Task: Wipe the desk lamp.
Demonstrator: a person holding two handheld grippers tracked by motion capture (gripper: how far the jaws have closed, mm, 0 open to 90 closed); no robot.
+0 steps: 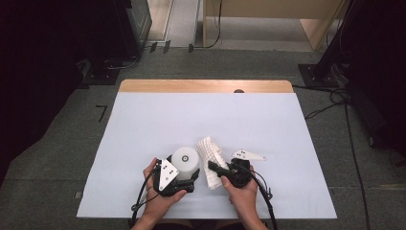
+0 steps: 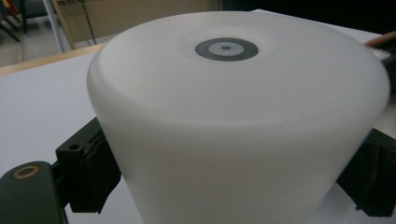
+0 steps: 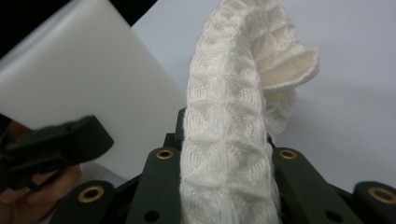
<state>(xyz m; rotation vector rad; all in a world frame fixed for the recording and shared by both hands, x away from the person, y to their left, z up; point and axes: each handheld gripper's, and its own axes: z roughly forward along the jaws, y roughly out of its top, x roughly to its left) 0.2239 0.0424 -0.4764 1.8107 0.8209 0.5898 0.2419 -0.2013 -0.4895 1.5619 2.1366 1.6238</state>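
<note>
A person sits at the near edge of a table (image 1: pixel 143 120) covered by a pale blue-white sheet, holding a pair of tongs in each hand.

The left tongs (image 1: pixel 184 184) have their two black pads set against either side of a white, smooth, round container (image 1: pixel 186 160) with a small grey ring at the centre of its top. It stands upright near the middle of the near edge. From the left gripper view the pads (image 2: pixel 95 170) sit at its flanks, low down; the grip looks light, and whether they truly press cannot be told for sure.

The right tongs (image 1: pixel 214 168) are clamped shut on a white knitted cloth (image 1: pixel 210 153) with a waffle texture, which lies just to the right of the container and reaches away toward the far edge. In the right gripper view the cloth (image 3: pixel 229 140) rises from between the jaws in a thick fold.

The work appears to be wiping or wrapping the container with the cloth. To do it well, the left tongs should hold the container steady and low so it does not tip, while the right tongs bring the cloth flat against its side, keeping the pinch firm so the fold does not slip.

A strip of bare wood (image 1: pixel 206 86) shows along the table's far edge. Beyond lie grey floor, cables and dark equipment stands.
</note>
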